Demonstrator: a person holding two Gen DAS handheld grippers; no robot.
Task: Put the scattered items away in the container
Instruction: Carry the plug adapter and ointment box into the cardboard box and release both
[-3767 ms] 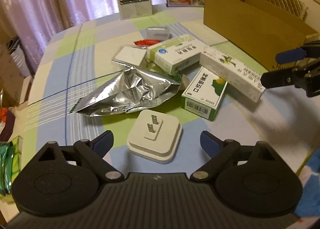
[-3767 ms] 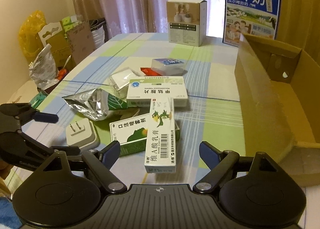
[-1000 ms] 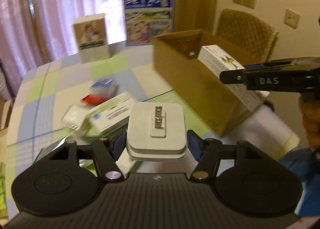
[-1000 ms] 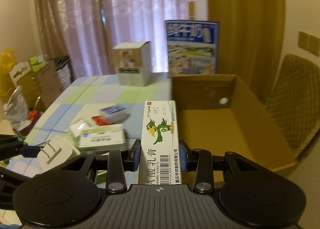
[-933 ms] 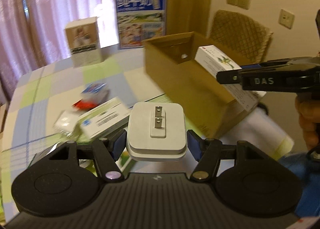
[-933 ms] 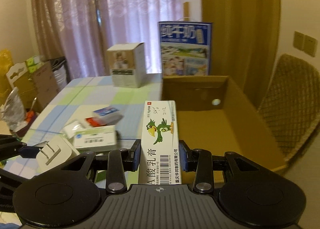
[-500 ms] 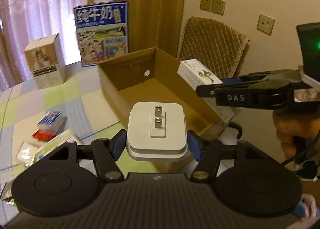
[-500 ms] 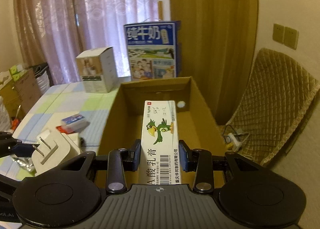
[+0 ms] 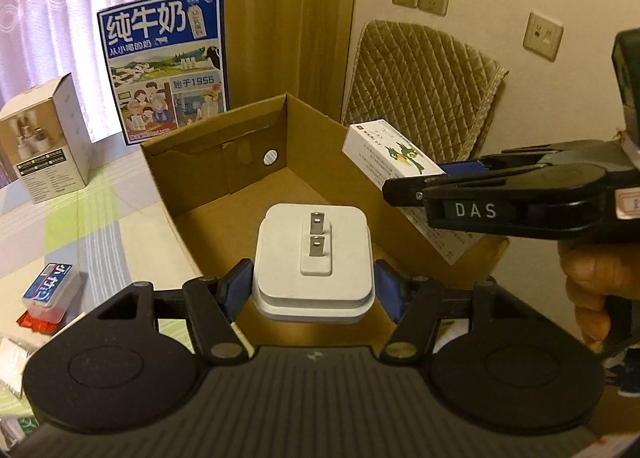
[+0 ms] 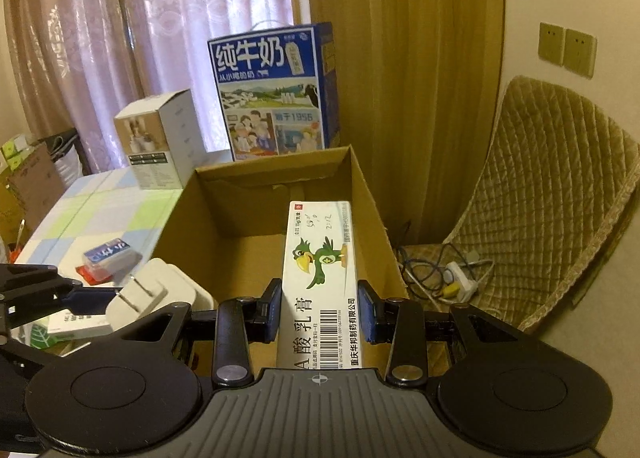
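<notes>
1. White and square, the plug adapter (image 9: 314, 264) sits squeezed between the blue pads of our left gripper (image 9: 314, 290). Its two metal prongs point up.
2. We hold the left gripper level, over the near end of the brown cardboard box (image 9: 224, 162). The adapter hangs above the box floor.
3. Our right gripper (image 10: 320, 312) is clamped tight on the long white medicine box (image 10: 320, 278) with the green bird on it. The pads press on its two long sides.
4. That medicine box sticks out forward, flat and level, over the open cardboard box.
5. In the left view, our right gripper comes in from the right side, and we see our right hand (image 9: 596, 290) wrapped around its handle.
6. In the right view, our left gripper shows low on the left, with the adapter tilted in it.
7. A small blue and white packet (image 9: 50, 286) lies on the checked tablecloth (image 9: 100, 226), left of the cardboard box.
8. A blue milk carton (image 10: 276, 94) stands just behind the cardboard box.
</notes>
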